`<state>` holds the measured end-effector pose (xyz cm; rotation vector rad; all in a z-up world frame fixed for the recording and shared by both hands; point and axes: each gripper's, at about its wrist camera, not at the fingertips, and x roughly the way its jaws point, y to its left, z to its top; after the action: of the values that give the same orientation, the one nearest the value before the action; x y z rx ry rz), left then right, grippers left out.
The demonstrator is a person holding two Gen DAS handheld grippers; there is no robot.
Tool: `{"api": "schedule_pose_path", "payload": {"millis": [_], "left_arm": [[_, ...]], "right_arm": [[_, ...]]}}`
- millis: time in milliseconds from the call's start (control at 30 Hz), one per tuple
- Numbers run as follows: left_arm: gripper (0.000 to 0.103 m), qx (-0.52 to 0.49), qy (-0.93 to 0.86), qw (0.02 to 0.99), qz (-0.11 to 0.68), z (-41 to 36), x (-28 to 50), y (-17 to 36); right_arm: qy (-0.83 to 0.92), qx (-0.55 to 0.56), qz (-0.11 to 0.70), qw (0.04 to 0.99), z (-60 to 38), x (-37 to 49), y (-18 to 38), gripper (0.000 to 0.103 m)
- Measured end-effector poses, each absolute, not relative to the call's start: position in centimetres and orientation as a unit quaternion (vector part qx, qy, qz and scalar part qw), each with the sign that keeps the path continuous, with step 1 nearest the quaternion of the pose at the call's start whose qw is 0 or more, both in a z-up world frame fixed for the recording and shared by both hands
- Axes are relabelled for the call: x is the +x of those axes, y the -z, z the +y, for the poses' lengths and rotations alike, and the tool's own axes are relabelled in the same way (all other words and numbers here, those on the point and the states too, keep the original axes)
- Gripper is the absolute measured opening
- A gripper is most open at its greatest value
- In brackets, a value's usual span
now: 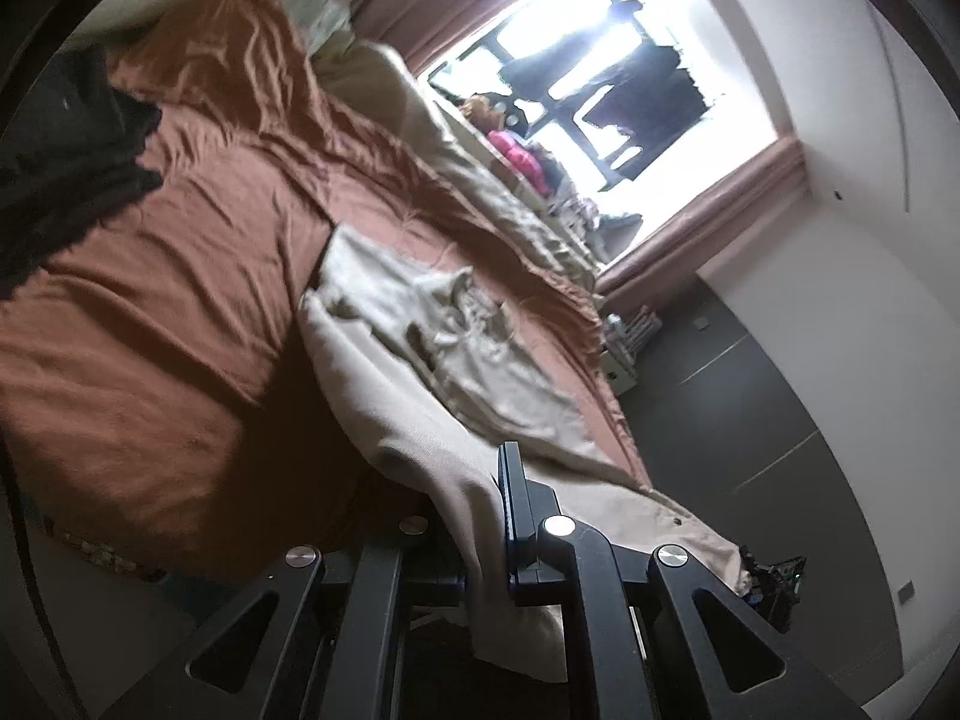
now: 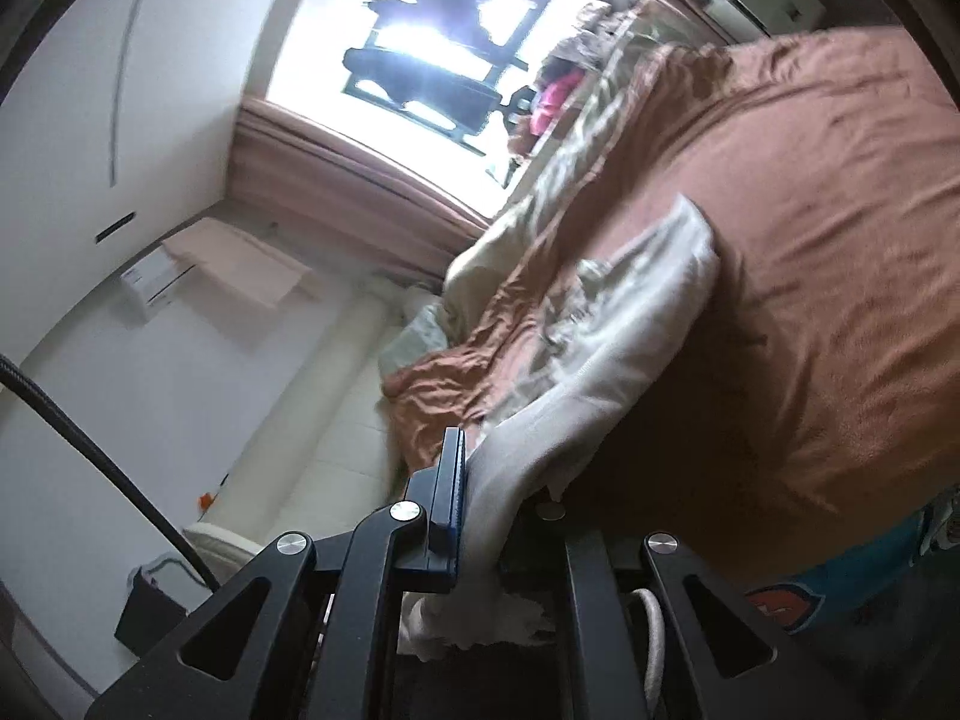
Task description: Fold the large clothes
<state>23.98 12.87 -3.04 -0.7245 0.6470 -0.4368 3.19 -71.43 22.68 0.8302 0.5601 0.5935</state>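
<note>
A large beige garment (image 1: 480, 360) lies on a bed with a rust-brown cover (image 1: 180, 276). Its near part is lifted off the bed and runs into my left gripper (image 1: 489, 516), which is shut on the cloth; one finger (image 1: 516, 510) shows, the other is hidden behind the fabric. In the right wrist view the same beige garment (image 2: 624, 324) stretches from the bed cover (image 2: 810, 240) into my right gripper (image 2: 480, 504), which is shut on its edge. One finger (image 2: 450, 498) shows beside the cloth. Both views are tilted sideways.
A pile of dark clothes (image 1: 66, 144) lies on the bed's far side. A cream blanket (image 1: 480, 174) runs along the bed under a bright window (image 1: 600, 78) with pink curtains. Dark floor (image 1: 750, 420) lies beside the bed. A wall air conditioner (image 2: 150, 282) shows.
</note>
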Motion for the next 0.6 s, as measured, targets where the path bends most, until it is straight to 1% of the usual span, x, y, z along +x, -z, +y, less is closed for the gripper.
{"api": "schedule_pose_path", "payload": {"millis": [167,233,333,367,600], "left_arm": [[0.008,-0.335,0.206,0.872,0.292,13.3,19.9,1.8],[0.008,-0.339,0.203,0.871,0.292,13.5,18.3,1.9],[0.008,-0.344,0.200,0.871,0.288,13.8,16.3,2.3],[0.008,-0.345,0.198,0.871,0.288,13.9,16.1,2.5],[0.008,-0.340,0.193,0.873,0.293,13.4,16.4,2.6]], "right_arm": [[-0.291,0.387,0.258,0.836,-72.3,-1.9,-23.9,0.005],[-0.291,0.385,0.258,0.837,-73.1,-3.3,-22.7,0.005],[-0.294,0.375,0.263,0.839,-73.2,-5.6,-22.4,0.005],[-0.291,0.373,0.263,0.841,-73.3,-4.6,-21.3,0.005],[-0.278,0.368,0.263,0.847,-73.8,-4.4,-20.7,0.005]]}}
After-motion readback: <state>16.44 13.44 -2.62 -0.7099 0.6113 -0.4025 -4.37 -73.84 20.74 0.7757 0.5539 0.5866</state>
